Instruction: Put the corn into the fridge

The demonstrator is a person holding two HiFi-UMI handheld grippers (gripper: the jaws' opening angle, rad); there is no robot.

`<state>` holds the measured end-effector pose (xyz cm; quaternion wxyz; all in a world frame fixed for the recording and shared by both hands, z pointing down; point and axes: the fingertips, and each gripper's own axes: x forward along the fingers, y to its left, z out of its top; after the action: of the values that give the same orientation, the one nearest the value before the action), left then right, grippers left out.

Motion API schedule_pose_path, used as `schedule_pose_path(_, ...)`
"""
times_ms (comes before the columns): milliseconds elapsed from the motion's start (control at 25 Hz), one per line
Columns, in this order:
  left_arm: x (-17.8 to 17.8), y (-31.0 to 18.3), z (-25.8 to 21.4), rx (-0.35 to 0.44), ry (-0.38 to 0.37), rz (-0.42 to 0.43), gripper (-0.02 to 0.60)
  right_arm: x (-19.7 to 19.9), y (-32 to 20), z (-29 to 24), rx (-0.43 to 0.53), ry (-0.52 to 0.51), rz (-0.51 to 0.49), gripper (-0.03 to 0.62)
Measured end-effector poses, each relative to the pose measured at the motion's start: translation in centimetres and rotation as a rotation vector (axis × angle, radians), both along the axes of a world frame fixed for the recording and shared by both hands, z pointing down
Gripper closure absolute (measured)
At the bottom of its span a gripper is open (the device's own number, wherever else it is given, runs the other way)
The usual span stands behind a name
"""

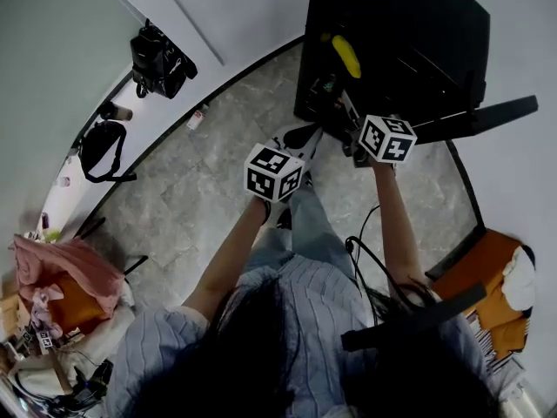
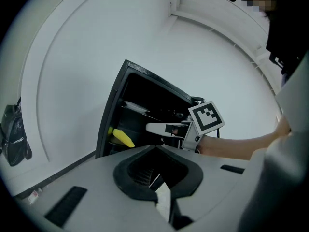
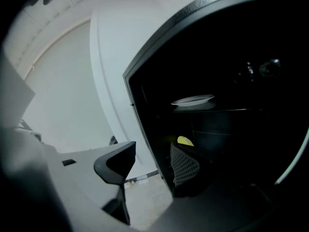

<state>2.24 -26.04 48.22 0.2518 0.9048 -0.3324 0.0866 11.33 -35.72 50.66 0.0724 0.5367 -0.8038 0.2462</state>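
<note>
Over at the left edge of the fridge (image 1: 418, 24) shelf, corn (image 1: 346, 55) shows yellow, the rest lost in gloom; right gripper (image 3: 152, 163) spread, empty; left gripper (image 2: 161, 193) pressed together.

Right gripper (image 3: 152, 164) jaws apart, empty; corn (image 3: 185, 140) inside fridge (image 3: 251, 144), plate (image 3: 193, 100) above.
</note>
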Motion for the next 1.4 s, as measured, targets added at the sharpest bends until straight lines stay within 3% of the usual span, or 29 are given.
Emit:
schedule_pose_path(640, -3.3, 7.7, -2.7, 0.031, 0.021, 0.02, 0.574, -4.1, 13.0, -3.8, 0.026, -0.063, -0.013, 0.397)
schedule_pose_path(920, -4.8, 10.9, -5.1, 0.062, 0.069, -0.003, 0.574, -5.8, 18.8, -5.2, 0.039, -0.087, -0.015, 0.445)
schedule_pose_path(1400, -4.6, 15.9, -3.4, -0.011, 0.096, 0.05, 0.574, -6.0, 26.0, -5.0, 0.004, -0.048, 0.025, 0.488)
